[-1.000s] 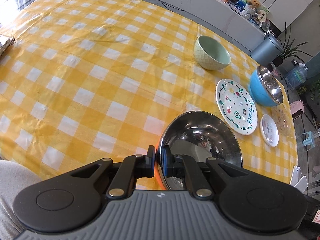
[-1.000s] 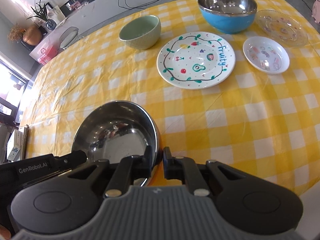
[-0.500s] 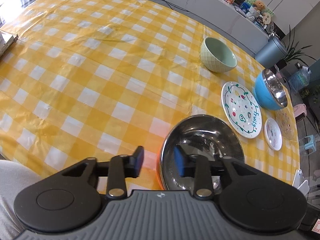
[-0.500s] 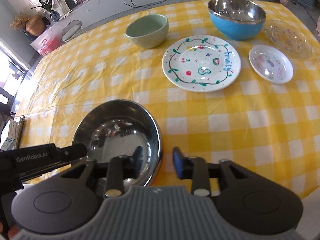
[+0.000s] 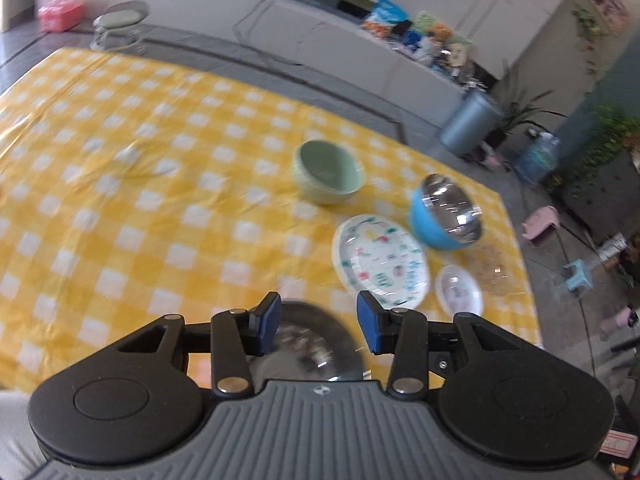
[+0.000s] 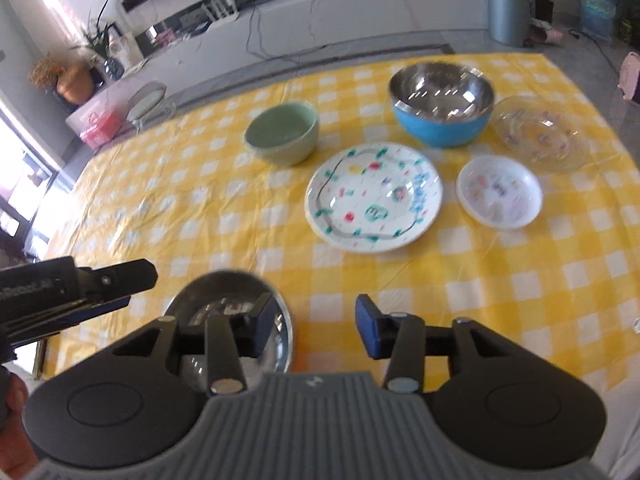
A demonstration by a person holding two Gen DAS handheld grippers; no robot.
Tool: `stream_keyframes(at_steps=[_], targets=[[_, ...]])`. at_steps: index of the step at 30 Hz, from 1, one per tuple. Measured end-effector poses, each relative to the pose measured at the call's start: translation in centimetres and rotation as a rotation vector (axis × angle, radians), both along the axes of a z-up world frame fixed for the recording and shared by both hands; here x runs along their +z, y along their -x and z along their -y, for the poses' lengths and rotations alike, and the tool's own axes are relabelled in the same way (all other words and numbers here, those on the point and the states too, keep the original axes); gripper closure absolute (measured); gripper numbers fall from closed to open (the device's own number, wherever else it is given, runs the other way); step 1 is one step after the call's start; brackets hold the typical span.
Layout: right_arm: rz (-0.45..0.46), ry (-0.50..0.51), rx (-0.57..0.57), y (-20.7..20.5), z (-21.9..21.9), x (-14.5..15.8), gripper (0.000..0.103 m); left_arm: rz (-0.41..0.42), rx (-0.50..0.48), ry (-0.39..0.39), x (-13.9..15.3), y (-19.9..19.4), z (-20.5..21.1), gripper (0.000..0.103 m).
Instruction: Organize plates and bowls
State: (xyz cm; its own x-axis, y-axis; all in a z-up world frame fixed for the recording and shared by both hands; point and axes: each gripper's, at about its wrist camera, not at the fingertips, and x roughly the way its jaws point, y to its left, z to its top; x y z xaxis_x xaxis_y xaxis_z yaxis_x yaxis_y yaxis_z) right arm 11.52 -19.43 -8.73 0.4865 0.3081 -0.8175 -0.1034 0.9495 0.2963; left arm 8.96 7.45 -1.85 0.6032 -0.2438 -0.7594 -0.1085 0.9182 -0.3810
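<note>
Left gripper (image 5: 317,322) and right gripper (image 6: 313,326) both spread wide, holding nothing, above shiny steel bowl (image 6: 224,300) at near desk (image 6: 500,280) edge. Clear glass plate (image 6: 540,138) sharp only in right view.

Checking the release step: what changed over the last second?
Both grippers let go of the steel bowl: left gripper and right gripper went from shut on its rim to wide open and pulled up and back. The bowl stays on the tablecloth; the other dishes did not move.
</note>
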Motion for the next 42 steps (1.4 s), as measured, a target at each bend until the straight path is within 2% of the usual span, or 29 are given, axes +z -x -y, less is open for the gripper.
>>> stream_keyframes(at_steps=[5,9,14,18,21,28,38,40,42], targets=[[0.042,-0.005,-0.06,-2.3,3.3,2.0,0.056,0.025,-0.106,0.044,2.4,-3.2,3.2,0.055],[0.085,0.013,-0.09,-4.7,5.9,3.5,0.056,0.061,-0.174,0.015,3.9,-6.0,6.1,0.055],[0.1,0.036,-0.141,-8.4,9.2,4.4,0.056,0.055,-0.245,0.047,3.9,-10.5,8.8,0.055],[0.073,0.036,-0.196,-11.9,11.4,4.0,0.057,-0.005,-0.257,0.058,2.3,-14.5,10.8,0.055],[0.035,0.04,-0.219,-14.7,12.6,3.1,0.063,-0.053,-0.255,0.06,0.6,-17.6,12.1,0.055],[-0.085,0.039,-0.235,-20.7,13.5,-1.0,0.077,-0.144,-0.255,-0.039,-3.7,-23.3,14.9,0.061],[-0.175,0.043,-0.251,-24.7,13.6,-5.4,0.083,-0.218,-0.236,-0.105,-8.2,-26.9,15.9,0.07],[-0.192,0.035,-0.257,-25.1,13.7,-6.0,0.085,-0.232,-0.23,-0.107,-8.6,-27.2,15.9,0.073],[-0.21,0.017,-0.265,-25.5,13.8,-6.5,0.087,-0.241,-0.227,-0.105,-9.1,-27.3,15.9,0.082]])
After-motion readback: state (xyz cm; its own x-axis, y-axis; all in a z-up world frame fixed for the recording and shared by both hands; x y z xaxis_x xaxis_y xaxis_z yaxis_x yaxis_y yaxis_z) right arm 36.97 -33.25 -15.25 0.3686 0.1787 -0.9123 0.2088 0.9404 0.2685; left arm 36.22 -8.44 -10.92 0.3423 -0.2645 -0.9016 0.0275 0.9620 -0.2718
